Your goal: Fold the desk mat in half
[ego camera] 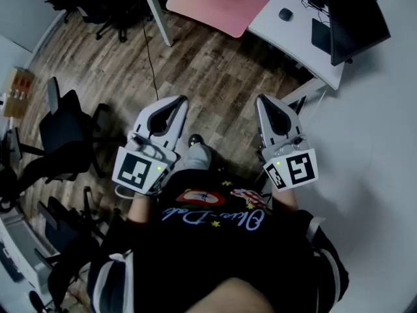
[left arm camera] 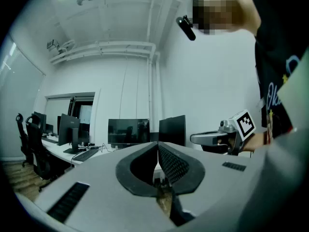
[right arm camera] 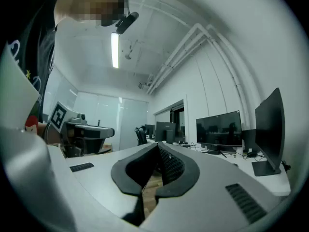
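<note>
The pink desk mat lies flat on the white desk at the top of the head view. Both grippers hover over the wooden floor in front of the person, well short of the desk and touching nothing. My left gripper is shut with nothing between its jaws, its tips meeting in the left gripper view. My right gripper is also shut and empty, jaws together in the right gripper view. They are held level, side by side. The mat shows in neither gripper view.
A dark mouse and a black monitor sit on the desk right of the mat. A white desk leg stands below the mat's left end. Black office chairs crowd the left. Monitors line a far desk.
</note>
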`<state>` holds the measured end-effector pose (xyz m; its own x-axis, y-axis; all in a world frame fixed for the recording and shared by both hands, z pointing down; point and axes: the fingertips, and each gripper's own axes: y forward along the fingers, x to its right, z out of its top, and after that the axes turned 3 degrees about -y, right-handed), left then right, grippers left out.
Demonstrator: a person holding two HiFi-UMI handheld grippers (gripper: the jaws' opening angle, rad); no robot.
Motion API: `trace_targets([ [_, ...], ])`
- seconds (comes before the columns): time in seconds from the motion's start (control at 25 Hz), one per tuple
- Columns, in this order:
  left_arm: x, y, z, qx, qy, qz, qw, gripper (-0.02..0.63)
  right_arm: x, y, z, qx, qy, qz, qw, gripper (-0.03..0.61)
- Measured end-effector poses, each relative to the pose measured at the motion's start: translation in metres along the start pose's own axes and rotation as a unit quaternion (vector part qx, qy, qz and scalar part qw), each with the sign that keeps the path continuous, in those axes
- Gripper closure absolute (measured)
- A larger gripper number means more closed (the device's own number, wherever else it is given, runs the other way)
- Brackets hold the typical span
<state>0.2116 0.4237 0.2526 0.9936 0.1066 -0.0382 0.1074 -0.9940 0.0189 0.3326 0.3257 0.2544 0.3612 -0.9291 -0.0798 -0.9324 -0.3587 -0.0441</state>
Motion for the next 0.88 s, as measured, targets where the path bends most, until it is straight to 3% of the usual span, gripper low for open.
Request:
trace_targets([
  [0.48,-0.026,0.014,0.008,0.019,-0.002,-0.001,0.9998,0.609,0.007,0.025,-0.006,-0.004,0.005,-0.007,1.0,0.578],
  [0.88,-0.067,0.041,-0.001,0.001,-0.016,-0.014,0.9998,0.609,0.028,0.062,-0.009,-0.02,-0.006,-0.03,0.999,0.577],
])
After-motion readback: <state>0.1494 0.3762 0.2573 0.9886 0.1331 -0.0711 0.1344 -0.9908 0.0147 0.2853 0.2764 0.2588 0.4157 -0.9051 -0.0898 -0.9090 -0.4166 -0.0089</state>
